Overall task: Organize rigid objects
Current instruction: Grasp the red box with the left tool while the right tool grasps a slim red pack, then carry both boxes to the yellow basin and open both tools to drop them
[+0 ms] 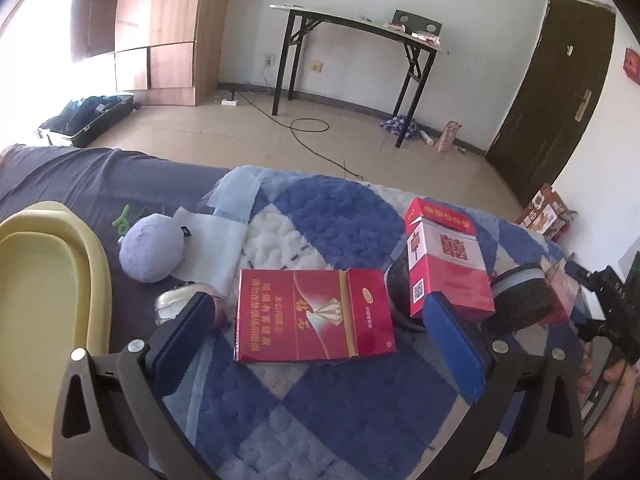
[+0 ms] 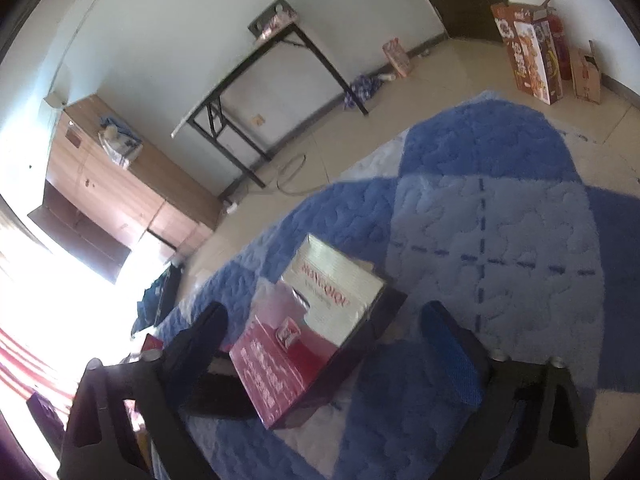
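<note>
My left gripper hangs open over a blue and white quilt. A flat red box lies between its fingers, untouched. Behind it a taller red box leans on two dark round things. In the right wrist view my right gripper is open around a pink and silver box lying on the quilt. Its left finger is close to the box and its right finger stands well apart.
A yellow tray sits at the left on the dark sheet, with a lilac ball and a small round tin beside it. A hand shows at the right edge. A folding table and cartons stand on the floor beyond.
</note>
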The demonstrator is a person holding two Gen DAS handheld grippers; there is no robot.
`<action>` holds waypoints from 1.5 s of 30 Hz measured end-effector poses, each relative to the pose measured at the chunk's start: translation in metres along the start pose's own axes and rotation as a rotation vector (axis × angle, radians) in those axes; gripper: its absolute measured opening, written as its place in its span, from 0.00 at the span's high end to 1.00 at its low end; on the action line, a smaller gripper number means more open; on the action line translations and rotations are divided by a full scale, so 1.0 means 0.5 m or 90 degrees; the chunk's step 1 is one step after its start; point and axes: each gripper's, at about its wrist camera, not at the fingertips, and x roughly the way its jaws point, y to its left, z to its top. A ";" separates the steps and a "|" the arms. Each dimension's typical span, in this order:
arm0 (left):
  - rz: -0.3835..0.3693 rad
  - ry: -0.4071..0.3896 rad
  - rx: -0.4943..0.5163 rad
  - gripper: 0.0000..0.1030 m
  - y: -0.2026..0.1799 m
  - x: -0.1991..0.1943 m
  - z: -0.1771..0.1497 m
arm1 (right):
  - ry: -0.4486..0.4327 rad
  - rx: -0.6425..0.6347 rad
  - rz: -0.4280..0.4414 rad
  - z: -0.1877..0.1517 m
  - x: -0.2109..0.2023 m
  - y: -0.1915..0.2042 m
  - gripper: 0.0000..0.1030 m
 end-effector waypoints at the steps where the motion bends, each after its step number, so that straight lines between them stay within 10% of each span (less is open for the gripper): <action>1: 0.001 -0.001 0.001 0.00 -0.001 0.003 -0.001 | -0.003 -0.001 0.004 -0.004 -0.001 -0.001 0.08; 13: 0.041 -0.003 0.006 0.00 -0.005 0.059 -0.023 | 0.001 -0.012 0.017 -0.026 0.021 -0.011 0.38; 27: -0.032 -0.013 -0.022 0.12 0.018 0.053 -0.020 | -0.035 -0.041 0.053 -0.026 -0.020 -0.002 0.72; 45: -0.069 -0.056 -0.023 0.12 0.032 -0.016 0.001 | 0.011 -0.180 0.092 -0.048 0.012 0.090 0.80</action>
